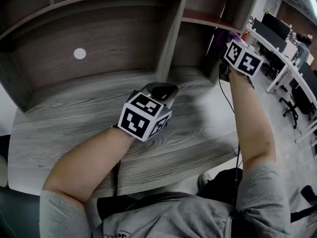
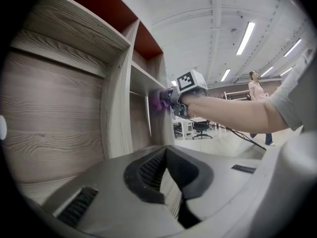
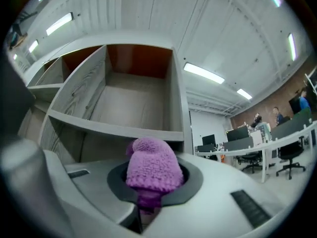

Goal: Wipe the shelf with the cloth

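Observation:
A purple knitted cloth [image 3: 151,167] bulges out from between the jaws of my right gripper [image 3: 148,190], which is shut on it. In the head view the right gripper [image 1: 230,39] is raised at the upper right and holds the cloth [image 1: 233,35] at the front edge of the right-hand shelf board [image 1: 205,20]. The left gripper view shows the cloth [image 2: 159,100] touching the shelf unit's side below that board [image 2: 143,76]. My left gripper [image 1: 161,90] hovers low over the desk, in front of the upright divider. Its jaws [image 2: 166,157] stand together with nothing between them.
The shelf unit stands on a grey wood-grain desk [image 1: 74,128]; a white round sticker [image 1: 79,53] marks its back panel. An upright divider [image 1: 171,38] splits the compartments. A cable [image 1: 225,95] hangs under the right arm. Office desks and chairs [image 1: 285,68] stand at right, with a person [image 2: 257,90] beyond.

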Tool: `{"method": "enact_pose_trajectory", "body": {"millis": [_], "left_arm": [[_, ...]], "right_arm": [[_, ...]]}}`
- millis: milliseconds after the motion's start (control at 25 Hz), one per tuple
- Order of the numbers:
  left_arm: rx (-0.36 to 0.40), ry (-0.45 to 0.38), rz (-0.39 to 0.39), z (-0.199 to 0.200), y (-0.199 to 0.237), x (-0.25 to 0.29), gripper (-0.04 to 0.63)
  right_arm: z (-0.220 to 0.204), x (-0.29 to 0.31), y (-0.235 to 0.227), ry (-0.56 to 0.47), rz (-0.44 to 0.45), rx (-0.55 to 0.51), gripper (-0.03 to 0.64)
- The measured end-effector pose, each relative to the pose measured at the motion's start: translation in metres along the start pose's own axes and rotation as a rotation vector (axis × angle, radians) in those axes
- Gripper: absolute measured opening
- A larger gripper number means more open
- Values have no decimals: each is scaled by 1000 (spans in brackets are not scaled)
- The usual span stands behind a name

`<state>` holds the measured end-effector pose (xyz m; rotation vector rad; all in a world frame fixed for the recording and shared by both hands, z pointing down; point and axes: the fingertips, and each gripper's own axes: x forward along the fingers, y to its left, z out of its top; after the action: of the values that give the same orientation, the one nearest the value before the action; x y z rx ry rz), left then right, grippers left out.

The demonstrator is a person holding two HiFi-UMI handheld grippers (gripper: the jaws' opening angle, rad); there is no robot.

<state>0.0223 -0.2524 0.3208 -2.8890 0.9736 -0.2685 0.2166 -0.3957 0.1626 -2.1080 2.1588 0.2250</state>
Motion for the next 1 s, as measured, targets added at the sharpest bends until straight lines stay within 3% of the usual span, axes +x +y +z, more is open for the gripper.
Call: {"method": "enact_pose_trajectory", "body": {"millis": [120,280,400,720,1000], "left_arm": [[-2,1,5,-1,2,0,12],[-2,5,5,-3,4,2,12],[-8,5,3,-4,5,2,12],[1,1,0,-2,3,2,12],[0,6,6,-3,7,-1,12]], "right_arm": [[1,0,-4,6,-12,96,60],[4,1,9,8,2,71,57],[6,0,51,15,84,-4,57],[19,-19,193,19,412,-174,57],[15,-33,178,3,499,-226,60]]}}
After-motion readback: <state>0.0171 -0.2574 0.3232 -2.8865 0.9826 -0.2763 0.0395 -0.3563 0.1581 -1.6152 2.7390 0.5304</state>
